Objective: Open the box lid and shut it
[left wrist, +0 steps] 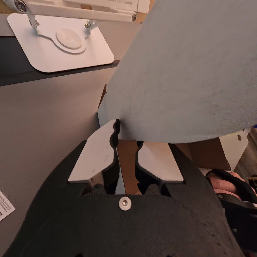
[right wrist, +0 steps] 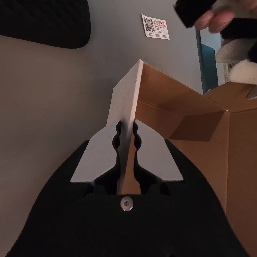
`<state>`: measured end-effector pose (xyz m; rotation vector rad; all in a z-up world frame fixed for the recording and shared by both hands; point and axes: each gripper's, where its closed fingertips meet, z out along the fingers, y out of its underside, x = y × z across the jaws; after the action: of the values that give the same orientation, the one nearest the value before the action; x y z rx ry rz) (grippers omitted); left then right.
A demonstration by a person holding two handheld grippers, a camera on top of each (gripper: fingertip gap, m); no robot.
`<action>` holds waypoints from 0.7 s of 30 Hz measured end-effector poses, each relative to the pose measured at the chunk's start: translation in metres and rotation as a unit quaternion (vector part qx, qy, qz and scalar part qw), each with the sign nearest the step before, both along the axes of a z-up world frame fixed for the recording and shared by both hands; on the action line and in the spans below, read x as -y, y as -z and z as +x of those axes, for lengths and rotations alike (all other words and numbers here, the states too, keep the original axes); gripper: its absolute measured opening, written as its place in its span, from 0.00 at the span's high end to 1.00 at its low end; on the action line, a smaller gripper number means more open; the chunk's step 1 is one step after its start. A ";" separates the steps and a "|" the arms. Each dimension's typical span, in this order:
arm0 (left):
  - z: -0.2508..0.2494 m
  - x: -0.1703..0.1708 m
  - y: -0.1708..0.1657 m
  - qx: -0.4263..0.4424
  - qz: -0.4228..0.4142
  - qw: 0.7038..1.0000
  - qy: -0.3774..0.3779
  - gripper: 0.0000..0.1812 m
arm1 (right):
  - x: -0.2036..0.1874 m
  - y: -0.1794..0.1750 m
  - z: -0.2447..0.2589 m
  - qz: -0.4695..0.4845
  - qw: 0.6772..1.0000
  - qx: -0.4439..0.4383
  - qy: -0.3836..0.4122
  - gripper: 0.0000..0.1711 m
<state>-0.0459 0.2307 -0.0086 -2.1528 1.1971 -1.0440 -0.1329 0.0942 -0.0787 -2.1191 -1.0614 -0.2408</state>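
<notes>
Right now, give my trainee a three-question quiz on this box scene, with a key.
1. True or false: the box is open, its brown inside showing.
2. What does the right gripper straddle? A) a white box flap B) the white stand C) the paper slip
3. In the left wrist view, what covers the tip of one finger of the left gripper?

Key:
1. True.
2. A; a finger on each side.
3. The pale lid panel, raised and tilted over it.
</notes>
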 end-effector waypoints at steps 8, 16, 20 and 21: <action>-0.007 0.002 -0.020 -0.087 -0.043 0.994 -0.051 0.93 | -0.002 0.001 -0.001 -0.014 1.000 -0.015 0.010 0.91; 0.003 0.024 -0.011 -0.104 -0.043 0.992 -0.060 0.92 | -0.003 0.001 0.000 -0.010 1.000 -0.006 0.014 0.91; 0.006 0.020 0.009 -0.083 -0.001 0.995 -0.062 0.94 | 0.006 -0.003 0.005 0.018 0.998 0.038 0.037 0.89; 0.006 0.018 0.010 -0.078 0.015 0.995 -0.060 0.94 | 0.012 -0.007 0.010 0.029 0.997 0.058 0.052 0.89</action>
<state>-0.0398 0.2131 -0.0188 -2.2865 1.1283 -0.8150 -0.1233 0.0822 -0.0721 -2.1310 -0.9975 -0.4441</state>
